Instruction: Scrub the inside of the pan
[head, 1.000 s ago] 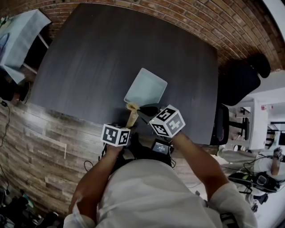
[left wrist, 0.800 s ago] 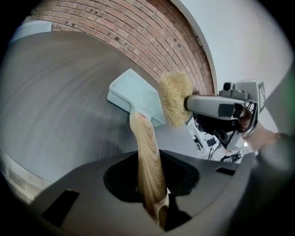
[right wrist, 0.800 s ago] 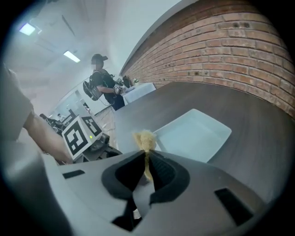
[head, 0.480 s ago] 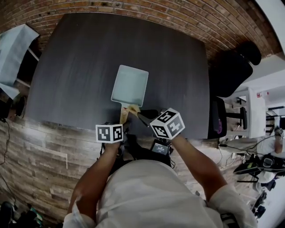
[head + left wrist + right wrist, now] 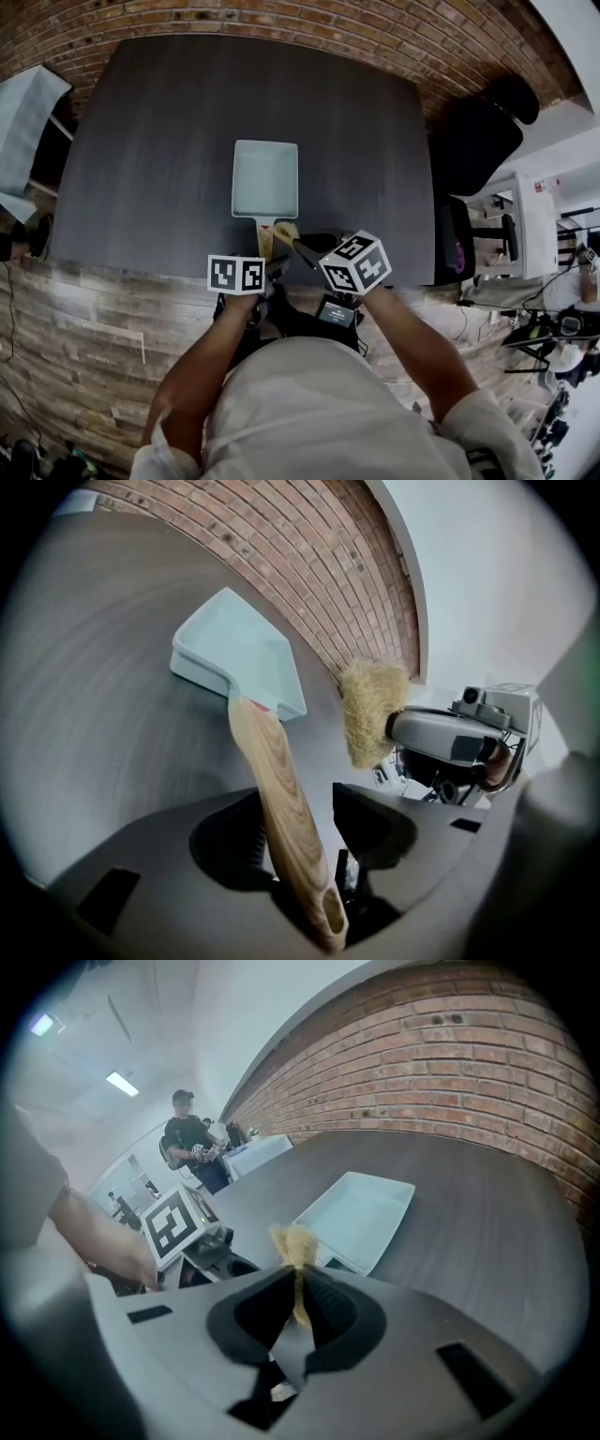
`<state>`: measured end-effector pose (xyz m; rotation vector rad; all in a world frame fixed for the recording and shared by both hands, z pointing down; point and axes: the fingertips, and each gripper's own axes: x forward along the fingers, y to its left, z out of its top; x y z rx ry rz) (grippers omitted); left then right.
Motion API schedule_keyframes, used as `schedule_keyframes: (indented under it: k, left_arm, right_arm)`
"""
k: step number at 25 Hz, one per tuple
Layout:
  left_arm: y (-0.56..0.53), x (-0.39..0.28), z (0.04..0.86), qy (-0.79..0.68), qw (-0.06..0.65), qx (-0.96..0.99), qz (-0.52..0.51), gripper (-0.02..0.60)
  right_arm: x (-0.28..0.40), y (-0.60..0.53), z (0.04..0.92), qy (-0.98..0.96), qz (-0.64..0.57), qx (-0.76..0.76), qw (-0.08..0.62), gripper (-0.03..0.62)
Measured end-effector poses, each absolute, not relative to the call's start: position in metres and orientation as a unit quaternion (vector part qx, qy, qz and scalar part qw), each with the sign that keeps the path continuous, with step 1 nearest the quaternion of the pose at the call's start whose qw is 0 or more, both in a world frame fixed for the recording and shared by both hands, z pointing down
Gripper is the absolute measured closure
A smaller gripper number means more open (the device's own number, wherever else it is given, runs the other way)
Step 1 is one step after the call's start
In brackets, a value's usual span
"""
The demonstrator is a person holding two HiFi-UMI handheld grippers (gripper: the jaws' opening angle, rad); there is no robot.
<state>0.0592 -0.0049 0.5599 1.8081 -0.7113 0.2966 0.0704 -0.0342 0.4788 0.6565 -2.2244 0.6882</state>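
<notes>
Wooden pan handle (image 5: 281, 799) lies loose between the left tongs (image 5: 309, 841), whose jaws have just been opening, so the pan (image 5: 265, 178) rests on the desk (image 5: 159, 141) just ahead. Right tongs (image 5: 298, 1314) pinch the yellow scrubber (image 5: 295, 1241), ready to rub inside.

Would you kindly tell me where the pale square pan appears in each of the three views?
Head view: pan at centre, on the dark table.
Left gripper view: pan upper left of centre, wooden handle reaching down.
Right gripper view: pan just right of centre.
Shared landmark: the brick wall beyond the table.
</notes>
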Motion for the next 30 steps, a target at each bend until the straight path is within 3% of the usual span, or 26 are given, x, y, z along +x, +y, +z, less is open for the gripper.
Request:
schedule_keyframes:
  k: [3, 20, 30]
  left_arm:
    - [0.002, 0.066, 0.557, -0.269, 0.549, 0.780, 0.136, 0.367]
    - [0.010, -0.021, 0.523, -0.320, 0.513, 0.795, 0.052, 0.367]
    - [0.036, -0.046, 0.457, -0.292, 0.463, 0.836, -0.039, 0.501]
  right_arm:
    - [0.070, -0.034, 0.479, -0.859, 0.268, 0.261, 0.350, 0.559]
    - [0.074, -0.038, 0.471, -0.855, 0.273, 0.314, 0.310, 0.558]
    - [0.082, -0.015, 0.451, -0.855, 0.275, 0.356, 0.258, 0.559]
